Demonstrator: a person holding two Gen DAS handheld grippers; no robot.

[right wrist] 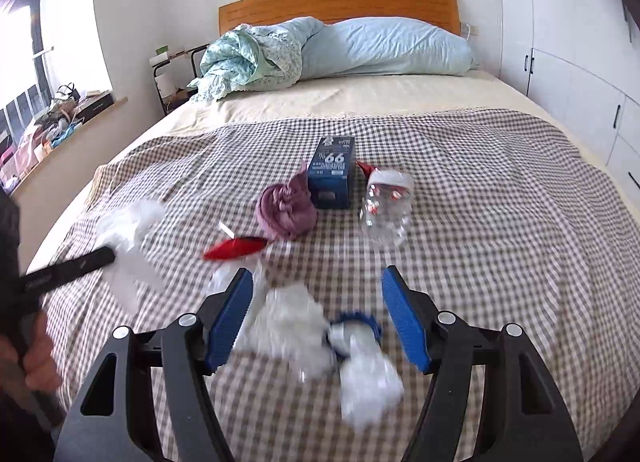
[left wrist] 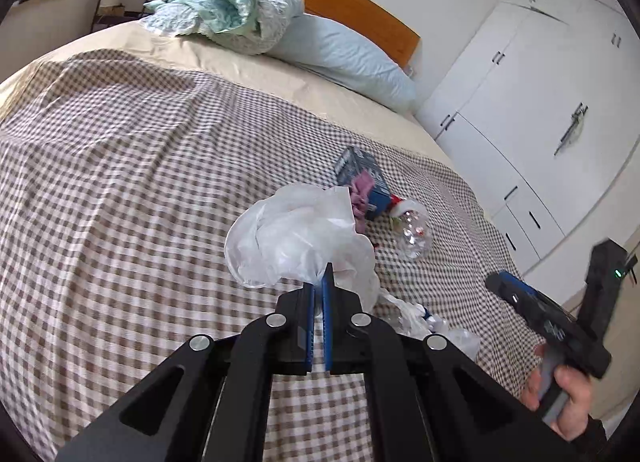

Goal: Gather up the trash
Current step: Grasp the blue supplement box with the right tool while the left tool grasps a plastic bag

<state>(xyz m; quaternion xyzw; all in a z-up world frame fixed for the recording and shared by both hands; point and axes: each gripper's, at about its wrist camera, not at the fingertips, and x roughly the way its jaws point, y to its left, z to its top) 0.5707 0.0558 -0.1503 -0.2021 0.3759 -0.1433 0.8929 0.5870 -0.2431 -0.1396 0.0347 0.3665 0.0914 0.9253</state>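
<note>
- Left tool (left wrist: 322, 282): I see its pads clamped on the white plastic bag (left wrist: 298, 236) above the checked bed (left wrist: 120, 182).
- Right tool (right wrist: 318, 318) stands wide over crumpled white trash (right wrist: 290, 320).

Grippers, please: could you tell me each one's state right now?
Left gripper: shut on the clear plastic bag.
Right gripper: open, holding nothing.
</note>
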